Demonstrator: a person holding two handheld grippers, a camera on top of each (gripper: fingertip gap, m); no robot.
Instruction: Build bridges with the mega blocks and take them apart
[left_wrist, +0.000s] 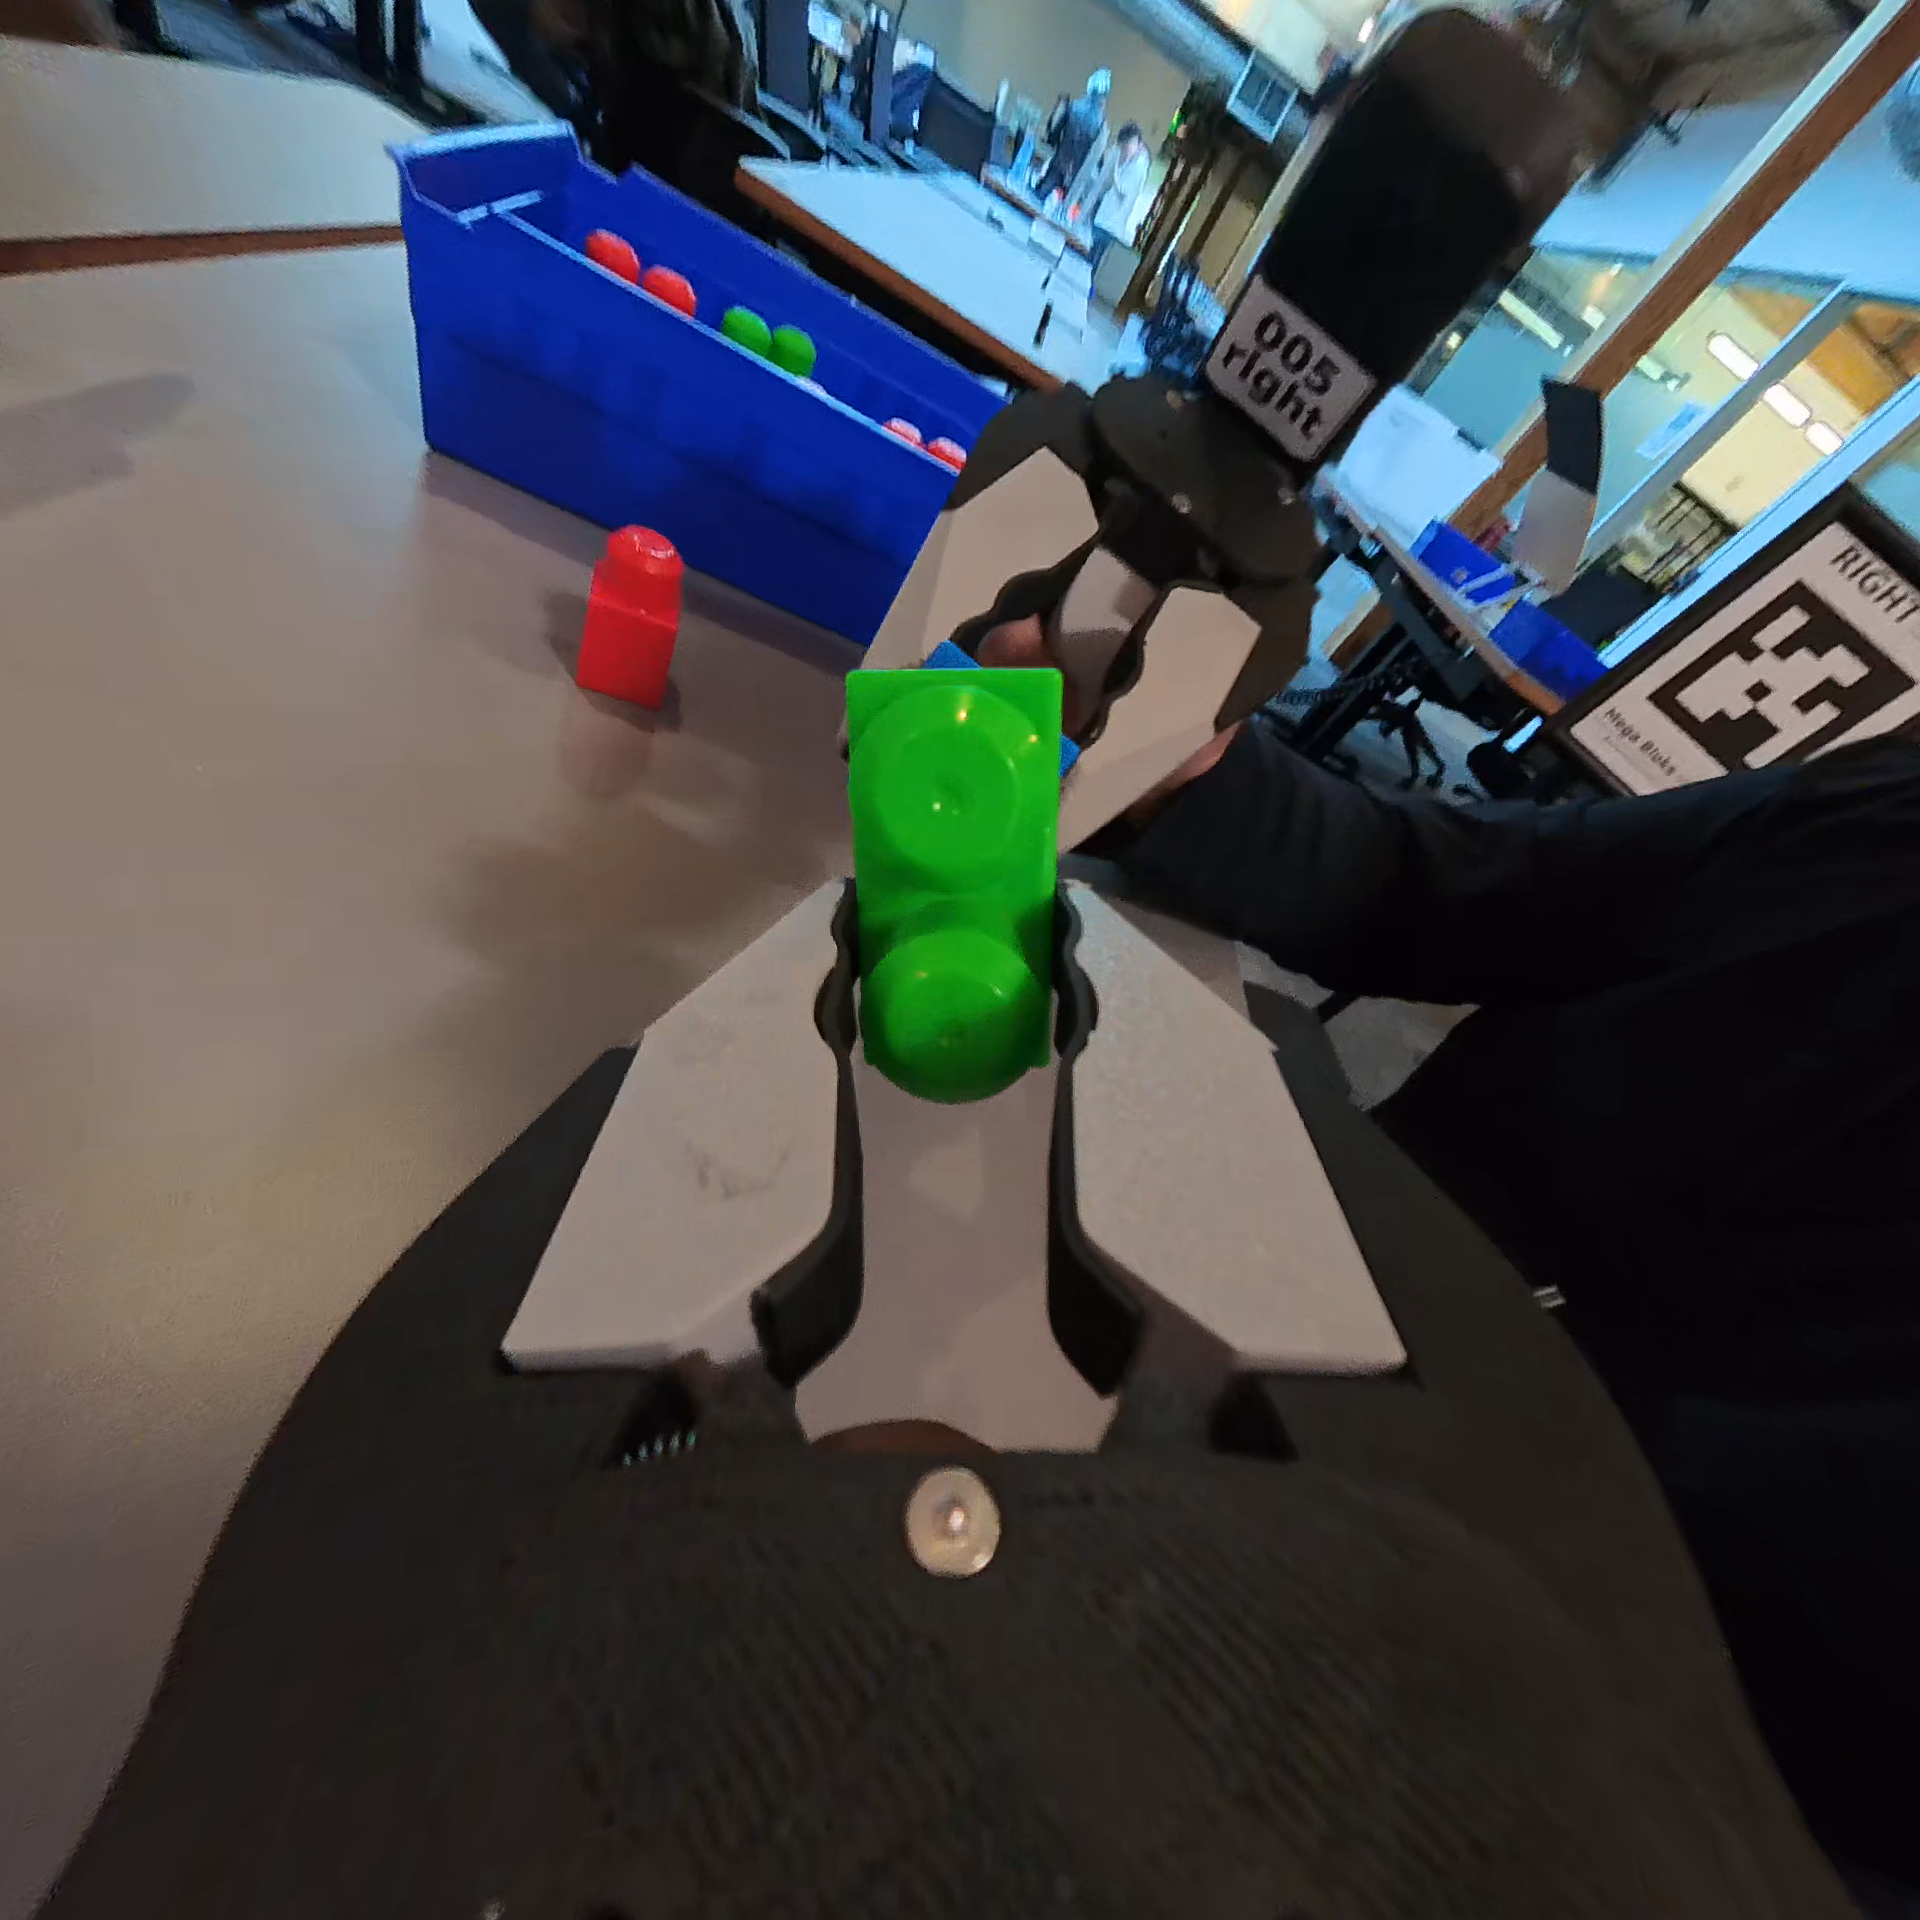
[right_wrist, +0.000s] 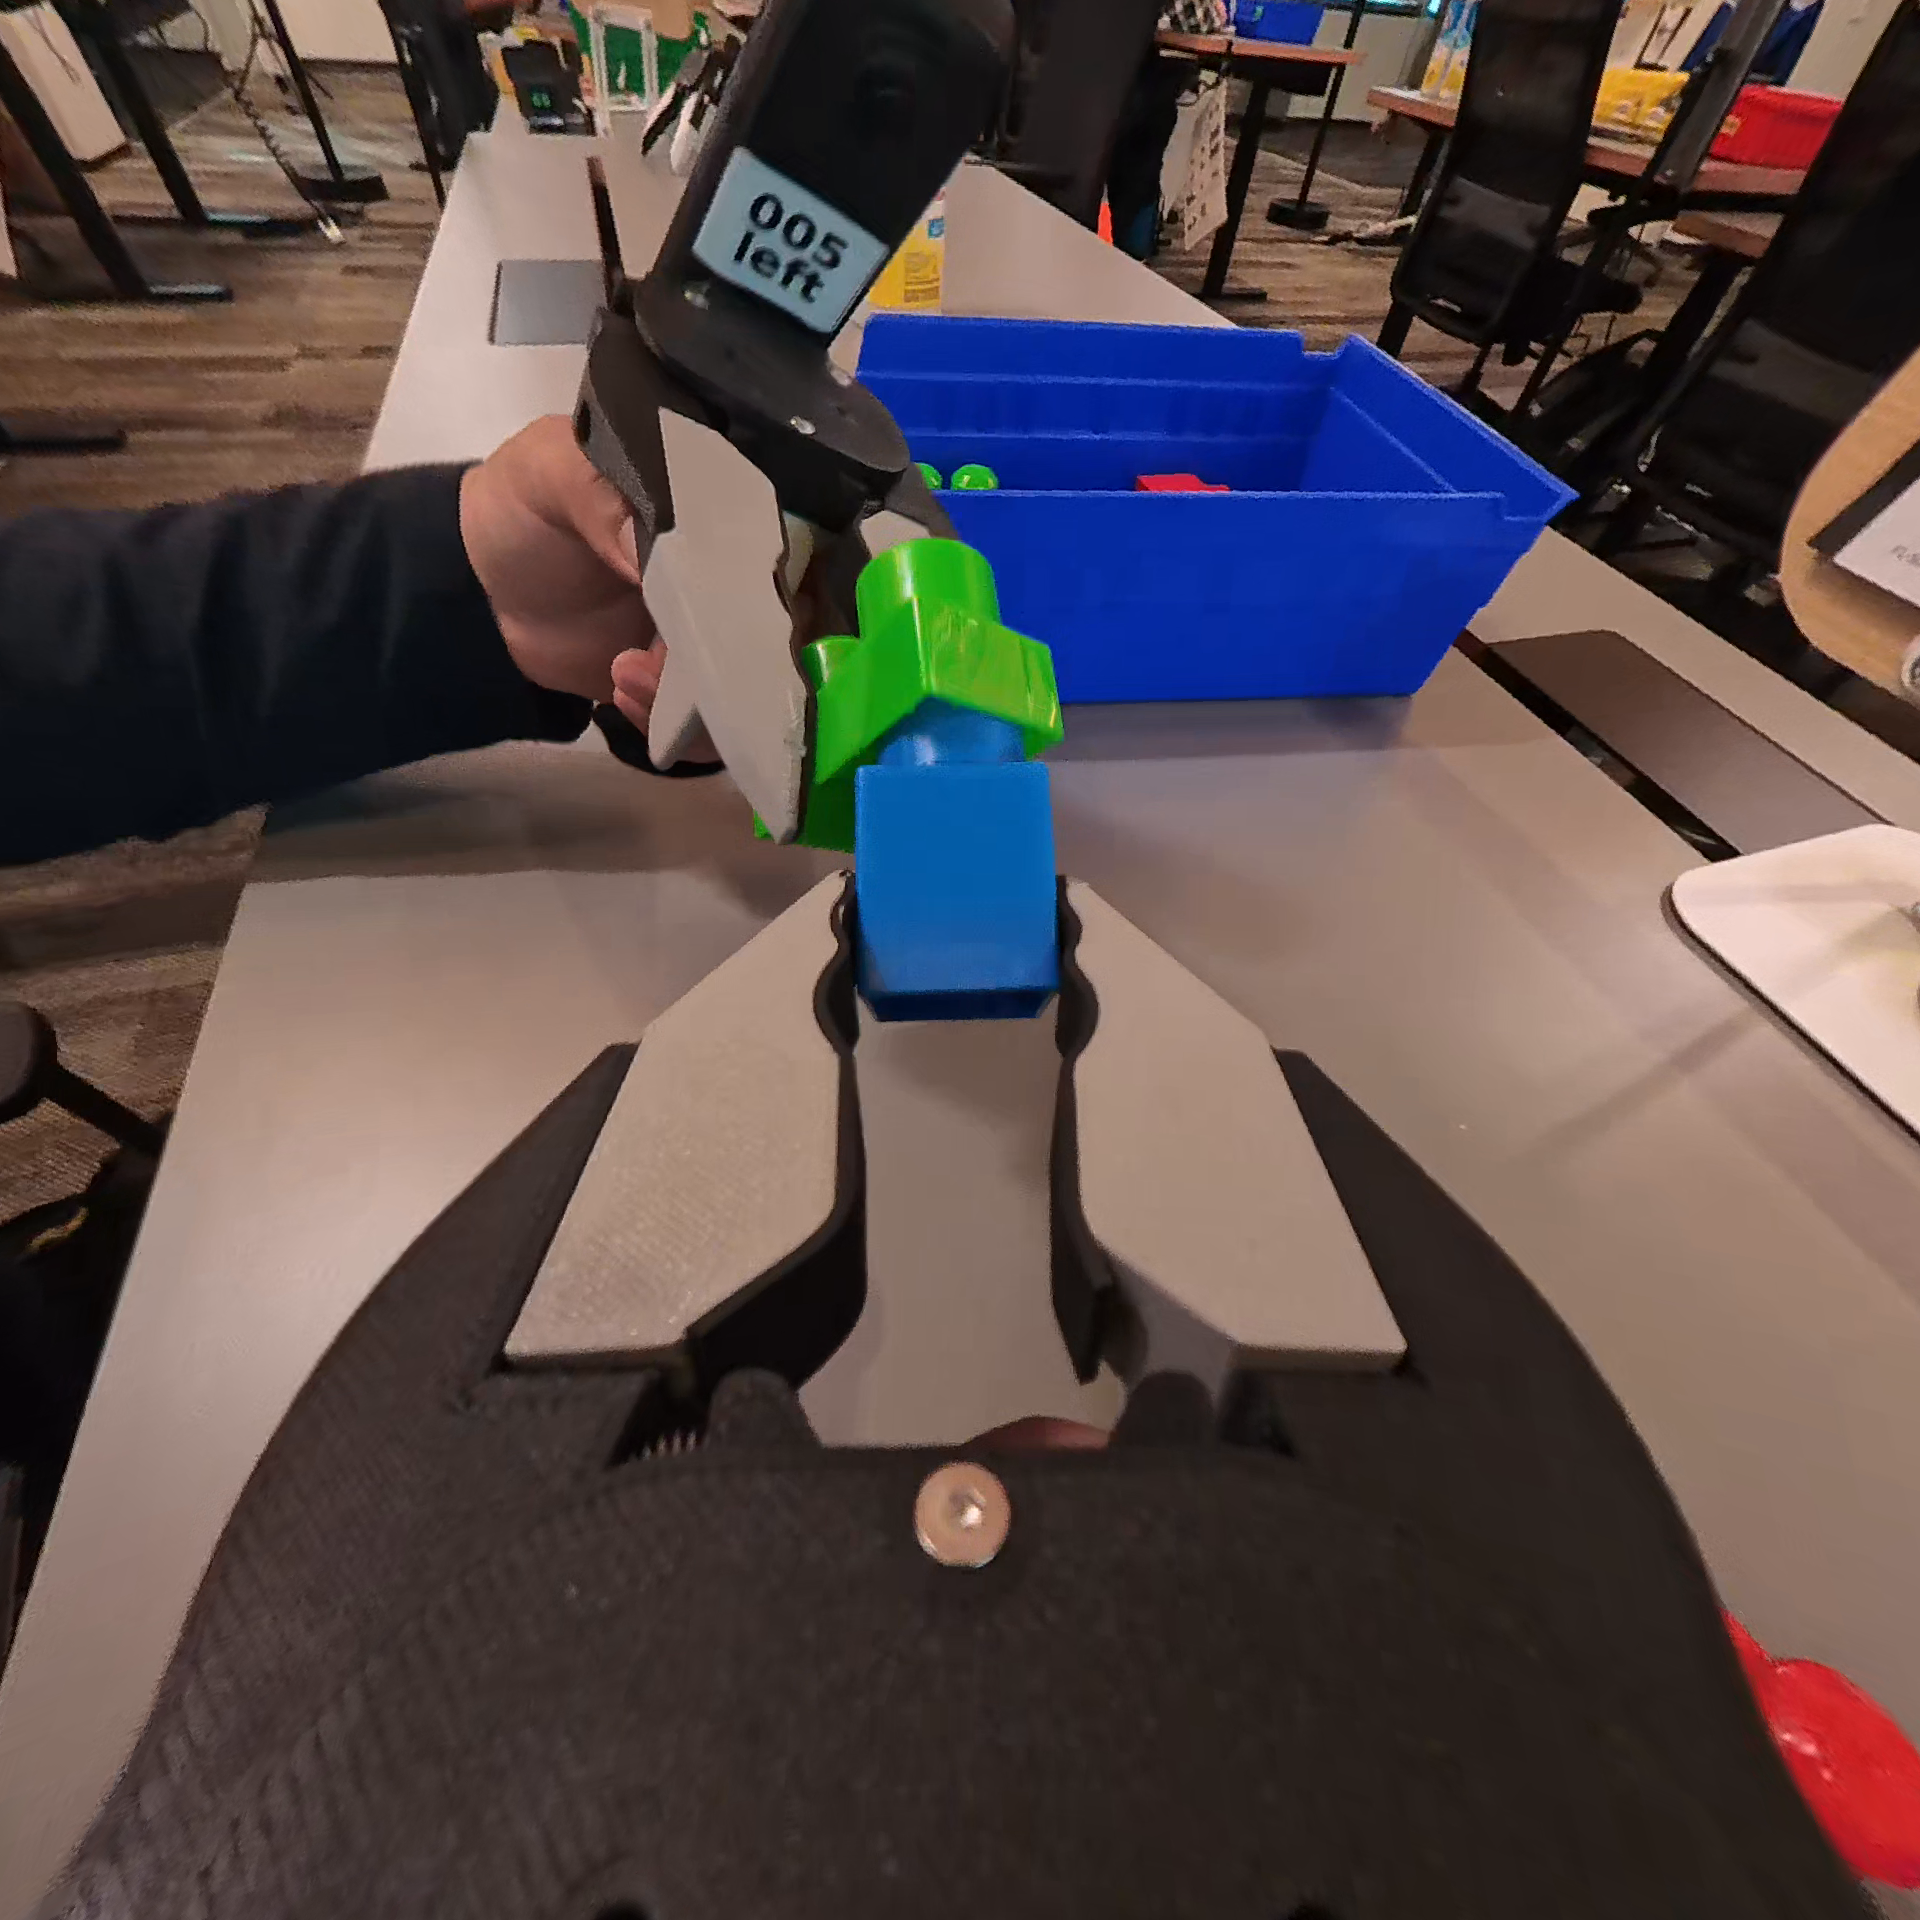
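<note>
**Green and blue blocks held mid-air, one per claw**

Left gripper (left_wrist: 951, 971) is pinching the green block (left_wrist: 951, 862) by its sides, studs facing the camera. Right gripper (right_wrist: 956, 940) is clamped on the blue block (right_wrist: 951, 883), whose stud sits in the green block's underside, both held above the grey table (right_wrist: 1403, 987). One red block (left_wrist: 631, 618) stands alone near the blue bin (left_wrist: 665, 416), which holds more red and green blocks.

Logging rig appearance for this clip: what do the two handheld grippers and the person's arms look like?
Both the left gripper and right gripper have flat grey wedge-shaped fingers with black inner pads on textured black bodies, each with a silver screw and a light label. The person wears dark long sleeves.
</note>
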